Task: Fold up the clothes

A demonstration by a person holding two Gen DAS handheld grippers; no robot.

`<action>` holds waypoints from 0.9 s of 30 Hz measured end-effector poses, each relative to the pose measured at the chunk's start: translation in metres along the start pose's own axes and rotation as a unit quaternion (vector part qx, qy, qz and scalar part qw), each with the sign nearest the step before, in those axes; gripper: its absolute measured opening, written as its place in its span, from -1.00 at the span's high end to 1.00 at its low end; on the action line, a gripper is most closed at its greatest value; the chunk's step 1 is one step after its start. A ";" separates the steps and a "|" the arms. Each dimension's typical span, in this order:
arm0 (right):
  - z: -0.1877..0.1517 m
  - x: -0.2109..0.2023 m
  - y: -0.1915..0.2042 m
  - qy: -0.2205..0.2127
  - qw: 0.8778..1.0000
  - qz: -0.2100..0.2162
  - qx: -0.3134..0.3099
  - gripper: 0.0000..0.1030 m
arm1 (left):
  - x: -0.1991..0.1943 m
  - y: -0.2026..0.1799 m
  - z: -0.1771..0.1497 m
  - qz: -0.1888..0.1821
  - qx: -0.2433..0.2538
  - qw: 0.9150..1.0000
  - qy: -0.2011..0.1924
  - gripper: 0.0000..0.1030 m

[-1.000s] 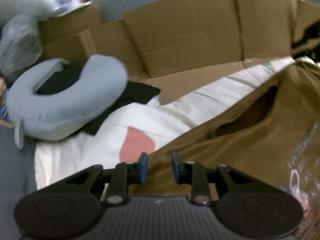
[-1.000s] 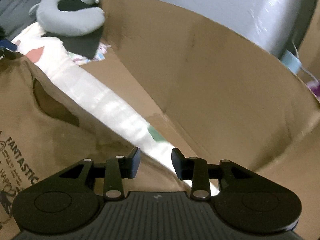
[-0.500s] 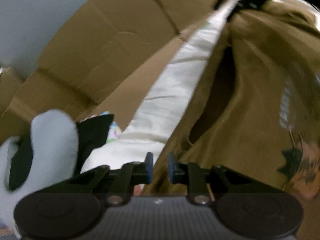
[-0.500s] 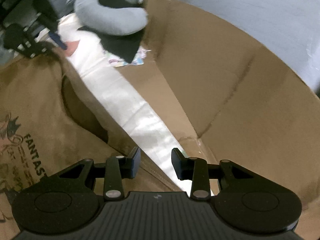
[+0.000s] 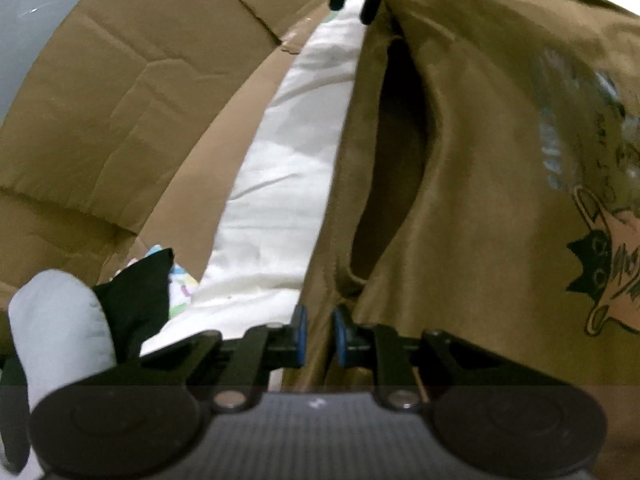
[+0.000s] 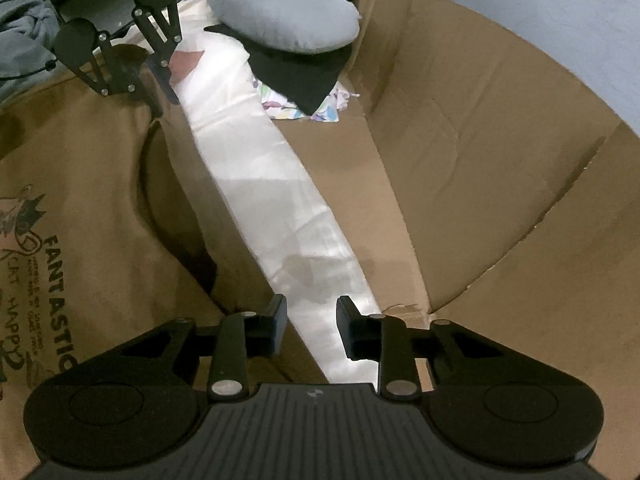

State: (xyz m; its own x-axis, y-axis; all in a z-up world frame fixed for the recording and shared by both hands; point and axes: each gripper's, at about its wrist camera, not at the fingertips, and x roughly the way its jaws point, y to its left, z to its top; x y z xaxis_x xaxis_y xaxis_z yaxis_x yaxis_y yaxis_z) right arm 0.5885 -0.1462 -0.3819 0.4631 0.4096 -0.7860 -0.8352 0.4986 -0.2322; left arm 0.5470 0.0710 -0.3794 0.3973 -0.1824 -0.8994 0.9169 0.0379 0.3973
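Observation:
A brown T-shirt (image 5: 480,160) with a cat print lies spread on a white sheet, its neck opening (image 5: 392,160) gaping. My left gripper (image 5: 318,334) points steeply down at the shirt's edge beside the collar, its blue pads pinched on the brown fabric. In the right wrist view the shirt (image 6: 80,160) fills the left side, and my left gripper (image 6: 162,92) shows at its far corner. My right gripper (image 6: 311,320) hovers over the shirt's near edge. Its jaws are closing, with the fabric edge and white sheet in the gap, and the pads are not pressing. It also shows small as the right gripper (image 5: 352,6).
The white sheet (image 6: 256,184) runs as a strip between the shirt and brown cardboard walls (image 6: 480,160). A grey neck pillow (image 6: 280,16) rests on a black cloth (image 6: 304,72) at the far end. Grey-blue fabric (image 6: 16,40) lies beyond the left gripper.
My left gripper has rolled, dropped toward the shirt's edge and narrowed its jaws onto the fabric. My right gripper has shifted along the shirt's edge and its jaws have narrowed a little.

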 end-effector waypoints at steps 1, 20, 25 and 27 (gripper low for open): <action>0.000 0.002 0.001 0.002 1.000 0.002 -0.005 0.34 | 0.002 -0.002 0.001 -0.002 0.005 1.000 0.001 0.68; 0.006 0.035 0.036 0.091 0.988 0.041 -0.114 0.42 | 0.025 0.002 -0.012 -0.044 0.004 0.999 -0.013 0.71; 0.012 0.042 0.044 0.126 0.983 0.050 -0.126 0.87 | 0.022 -0.002 -0.021 -0.032 -0.021 0.999 -0.028 0.85; 0.015 0.041 0.042 0.132 0.982 0.052 -0.121 0.90 | 0.020 0.000 -0.020 -0.036 -0.011 0.999 -0.025 0.87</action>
State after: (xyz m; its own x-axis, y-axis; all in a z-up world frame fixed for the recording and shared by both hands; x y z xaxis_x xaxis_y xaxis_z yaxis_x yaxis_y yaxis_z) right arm 0.5766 -0.0973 -0.4152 0.3046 0.2213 -0.9264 -0.9352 0.2541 -0.2468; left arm 0.5554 0.0866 -0.4013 0.3283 -0.2351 -0.9149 0.9439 0.0449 0.3272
